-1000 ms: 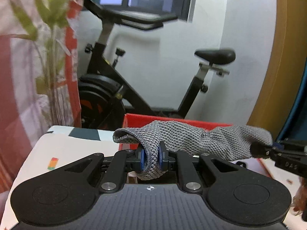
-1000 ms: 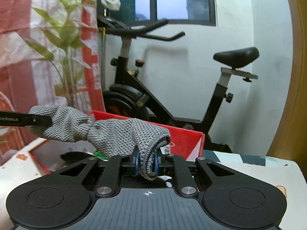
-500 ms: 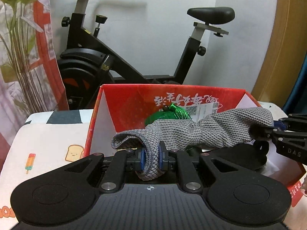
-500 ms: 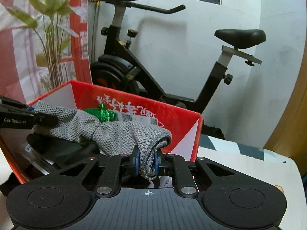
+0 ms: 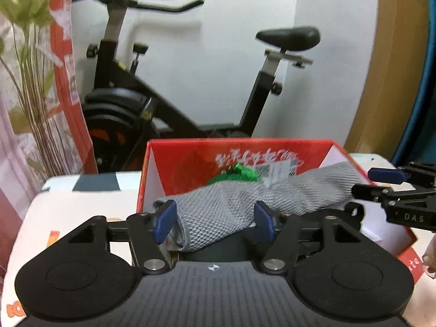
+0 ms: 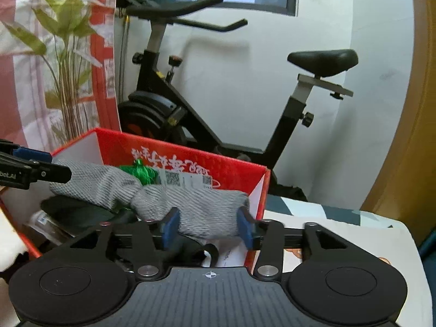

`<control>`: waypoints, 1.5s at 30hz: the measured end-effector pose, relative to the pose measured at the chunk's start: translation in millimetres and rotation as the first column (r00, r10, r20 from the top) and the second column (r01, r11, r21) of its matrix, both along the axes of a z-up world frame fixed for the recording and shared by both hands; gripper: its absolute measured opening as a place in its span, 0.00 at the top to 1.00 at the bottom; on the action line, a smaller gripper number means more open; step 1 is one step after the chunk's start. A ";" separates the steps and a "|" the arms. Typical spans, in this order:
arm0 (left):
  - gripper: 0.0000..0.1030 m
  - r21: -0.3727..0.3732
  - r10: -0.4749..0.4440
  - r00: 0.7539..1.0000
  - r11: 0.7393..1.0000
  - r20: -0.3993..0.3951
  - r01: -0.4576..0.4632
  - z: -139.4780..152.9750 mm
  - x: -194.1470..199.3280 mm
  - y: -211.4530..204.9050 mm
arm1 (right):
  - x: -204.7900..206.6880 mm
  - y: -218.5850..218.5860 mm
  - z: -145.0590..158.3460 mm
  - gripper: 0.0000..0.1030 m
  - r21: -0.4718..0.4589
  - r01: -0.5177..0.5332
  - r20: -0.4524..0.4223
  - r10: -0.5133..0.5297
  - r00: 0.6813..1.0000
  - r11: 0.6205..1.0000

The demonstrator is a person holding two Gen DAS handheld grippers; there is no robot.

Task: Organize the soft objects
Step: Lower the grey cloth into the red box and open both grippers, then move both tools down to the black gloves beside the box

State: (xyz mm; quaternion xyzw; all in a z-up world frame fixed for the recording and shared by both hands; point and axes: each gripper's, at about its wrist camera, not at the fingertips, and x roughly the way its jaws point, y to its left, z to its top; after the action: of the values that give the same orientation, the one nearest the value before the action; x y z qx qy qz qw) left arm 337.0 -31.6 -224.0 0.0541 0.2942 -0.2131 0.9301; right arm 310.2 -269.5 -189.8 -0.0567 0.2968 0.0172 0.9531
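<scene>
A grey knit cloth (image 5: 231, 207) stretches across the open red box (image 5: 190, 160), sagging into it and slightly blurred. My left gripper (image 5: 214, 219) has its jaws opening; one end of the cloth lies loose between the blue pads. My right gripper (image 6: 207, 226) is opening too, with the other end of the cloth (image 6: 109, 185) loose between its pads. In the left wrist view the right gripper (image 5: 373, 184) shows at the right edge. In the right wrist view the left gripper (image 6: 49, 163) shows at the left edge. A green tasselled item (image 6: 141, 171) lies in the red box (image 6: 234, 171) behind the cloth.
Dark items (image 6: 81, 212) fill the bottom of the box, which sits on a table cover (image 5: 81, 199) with printed pictures. Behind stand a black exercise bike (image 5: 152, 103), a potted plant (image 6: 62, 54) and a white wall. A wooden panel (image 6: 414, 136) rises at the right.
Both grippers were shut on the ends of the grey cloth and now stand open. The cloth has come down over the red box and hangs slack.
</scene>
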 end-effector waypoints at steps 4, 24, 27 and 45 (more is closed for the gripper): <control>0.14 -0.001 -0.002 0.998 1.000 0.070 0.002 13.8 -22.7 -1.2 | -18.3 0.9 10.7 0.33 0.021 -0.004 0.040 0.003 0.999 1.000; 0.00 -0.031 0.148 0.955 0.989 0.258 -0.145 47.9 -139.4 28.4 | -125.0 24.4 50.3 0.00 0.105 0.014 0.286 -0.044 0.957 0.994; 0.00 -0.033 0.205 0.937 0.978 0.282 -0.204 44.5 -155.9 39.6 | -140.4 31.9 46.9 0.00 0.089 0.009 0.305 -0.036 0.952 0.996; 0.00 -0.079 0.320 0.944 0.946 0.074 -0.315 -19.4 -163.9 88.4 | -161.7 51.9 -38.9 0.00 0.155 -0.016 0.127 -0.004 0.992 0.988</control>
State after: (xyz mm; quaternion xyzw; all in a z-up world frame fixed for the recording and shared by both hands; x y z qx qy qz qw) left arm 173.1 56.8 -243.3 -0.0156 0.2517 -0.0675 0.9653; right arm 148.6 -217.6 -228.7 0.0162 0.2331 0.0398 0.9715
